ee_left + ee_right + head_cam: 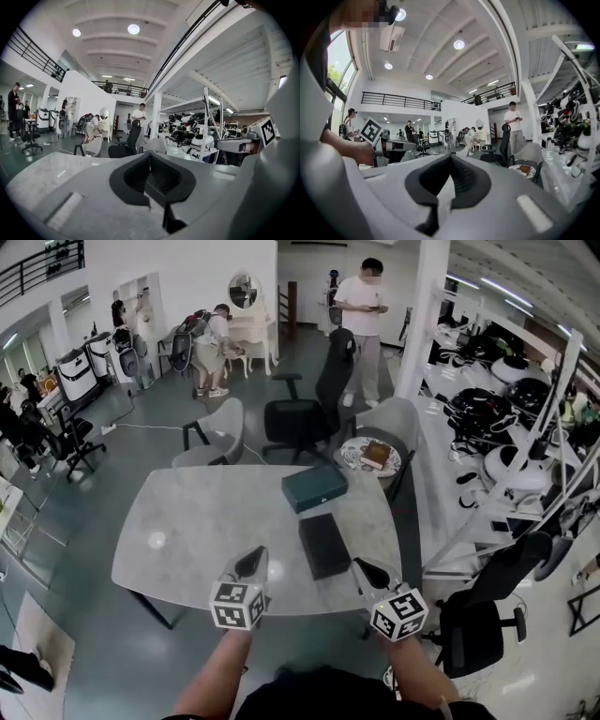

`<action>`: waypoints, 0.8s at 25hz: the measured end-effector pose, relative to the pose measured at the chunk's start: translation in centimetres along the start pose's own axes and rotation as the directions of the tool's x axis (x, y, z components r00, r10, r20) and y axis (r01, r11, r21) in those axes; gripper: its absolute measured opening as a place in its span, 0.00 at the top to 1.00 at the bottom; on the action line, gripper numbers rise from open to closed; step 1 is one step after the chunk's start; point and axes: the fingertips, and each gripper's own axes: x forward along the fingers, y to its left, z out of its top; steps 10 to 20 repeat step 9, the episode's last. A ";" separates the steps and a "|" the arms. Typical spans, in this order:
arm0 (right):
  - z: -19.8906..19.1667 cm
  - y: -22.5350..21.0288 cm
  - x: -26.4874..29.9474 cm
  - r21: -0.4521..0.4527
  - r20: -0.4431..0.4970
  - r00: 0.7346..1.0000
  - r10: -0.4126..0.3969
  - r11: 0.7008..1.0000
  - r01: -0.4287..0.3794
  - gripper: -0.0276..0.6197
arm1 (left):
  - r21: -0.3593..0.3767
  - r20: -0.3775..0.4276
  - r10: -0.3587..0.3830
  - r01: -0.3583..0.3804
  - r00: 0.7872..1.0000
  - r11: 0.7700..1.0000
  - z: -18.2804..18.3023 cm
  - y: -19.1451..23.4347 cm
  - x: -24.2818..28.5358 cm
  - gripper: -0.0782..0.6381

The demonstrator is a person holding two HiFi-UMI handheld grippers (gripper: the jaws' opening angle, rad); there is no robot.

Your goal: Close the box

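Head view: the green box (314,487) sits far right on the worktop (187,531), with a black flat piece (323,545) just nearer. The left tongs (253,561) and right tongs (367,570) hover over the near edge.

Left gripper view: the tongs are closed and empty.

Right gripper view: the tips meet with nothing between them.

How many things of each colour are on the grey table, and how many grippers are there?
Green box: 1
Black flat part: 1
Grippers: 2, the left gripper and the right gripper
Total: 4
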 end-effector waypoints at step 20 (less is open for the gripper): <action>-1.4 -1.9 -1.2 0.042 -0.025 1.000 0.000 0.999 0.001 0.95 | -0.046 0.006 -0.007 0.007 1.000 0.999 0.4 -2.2 0.6 0.87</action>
